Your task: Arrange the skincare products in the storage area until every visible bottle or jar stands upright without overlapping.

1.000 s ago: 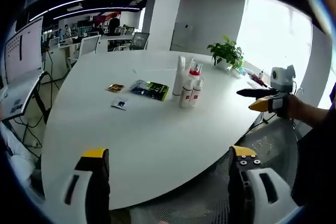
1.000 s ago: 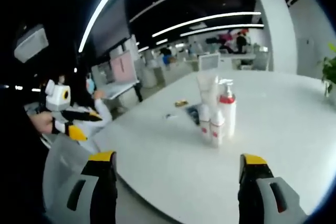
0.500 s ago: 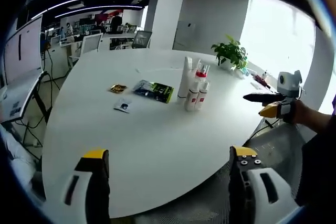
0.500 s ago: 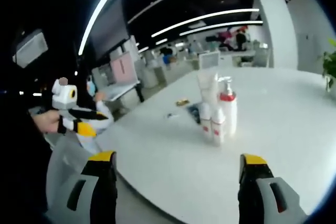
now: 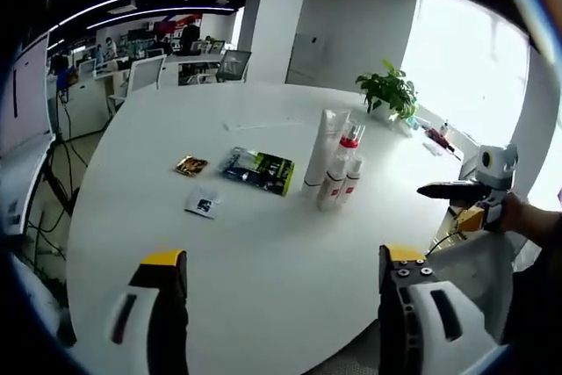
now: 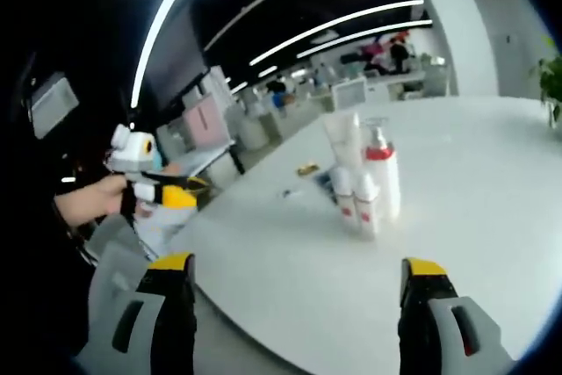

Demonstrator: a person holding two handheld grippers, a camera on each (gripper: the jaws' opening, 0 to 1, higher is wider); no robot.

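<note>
Left hand-held gripper (image 5: 272,305) spread wide, grasping nothing, poised over the near edge of the desk (image 5: 263,252). Right hand-held gripper (image 6: 299,313) likewise spread and empty, off the desk's right edge. Probably lined up for an approach. Clustered toward the far right of the desk: four upright skincare bottles (image 5: 336,173), touching or nearly so. Nearby, lying flat: three packets (image 5: 256,169).

Wide bare white table (image 5: 263,252) lies between both open-jawed grippers and the bottle cluster (image 5: 336,169), so either approach is free. 3 flat packets (image 5: 255,169) lie beside the cluster; a potted plant (image 5: 387,91) stands well beyond.
</note>
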